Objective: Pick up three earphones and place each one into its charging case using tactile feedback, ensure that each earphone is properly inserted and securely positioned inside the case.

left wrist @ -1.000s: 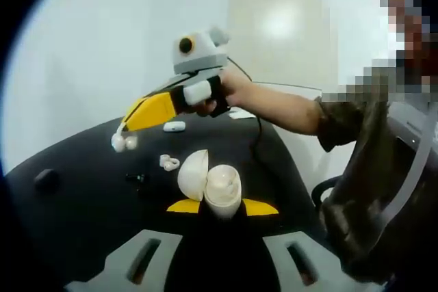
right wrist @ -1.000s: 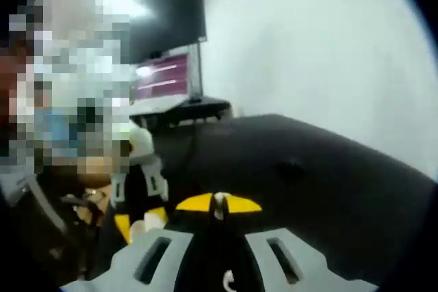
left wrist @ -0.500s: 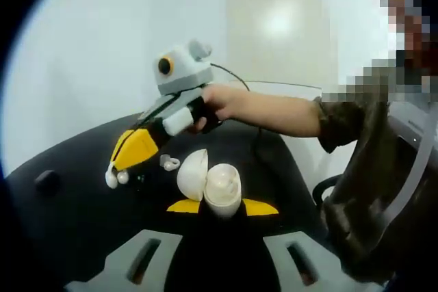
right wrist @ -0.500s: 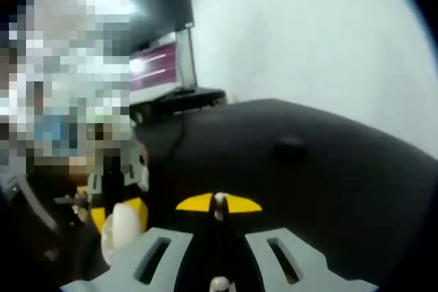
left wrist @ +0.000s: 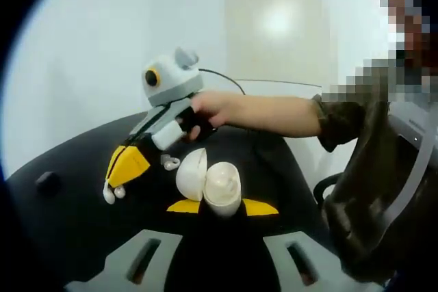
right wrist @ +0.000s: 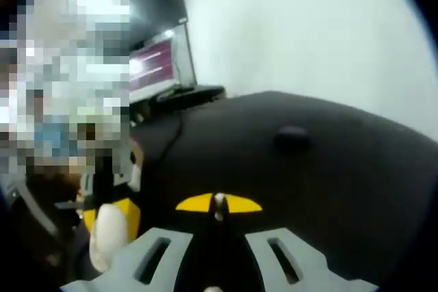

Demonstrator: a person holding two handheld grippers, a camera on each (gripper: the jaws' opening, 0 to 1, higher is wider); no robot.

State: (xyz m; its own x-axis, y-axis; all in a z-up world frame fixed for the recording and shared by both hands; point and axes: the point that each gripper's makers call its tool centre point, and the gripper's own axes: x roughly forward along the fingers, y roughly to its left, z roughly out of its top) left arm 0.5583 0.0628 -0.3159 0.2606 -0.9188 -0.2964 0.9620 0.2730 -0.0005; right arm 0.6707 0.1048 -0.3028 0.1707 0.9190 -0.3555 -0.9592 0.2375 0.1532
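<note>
The left hand-held gripper (left wrist: 222,208) clamps the open white charging case (left wrist: 209,184) above the black counter (left wrist: 75,203). The right hand-held gripper (right wrist: 219,205) pinches a white earphone (left wrist: 109,193) over the counter. Another earphone (left wrist: 169,163) lies behind the case.

In the left gripper view, the open charging case (left wrist: 209,186) sits between the left gripper (left wrist: 222,206) jaws, above the table (left wrist: 68,230). The right gripper (left wrist: 113,193) hangs to its left, an earphone (left wrist: 109,194) at its tips — a second earphone (left wrist: 169,163) lies on the table between them, a small knob (left wrist: 46,181) far left.
</note>
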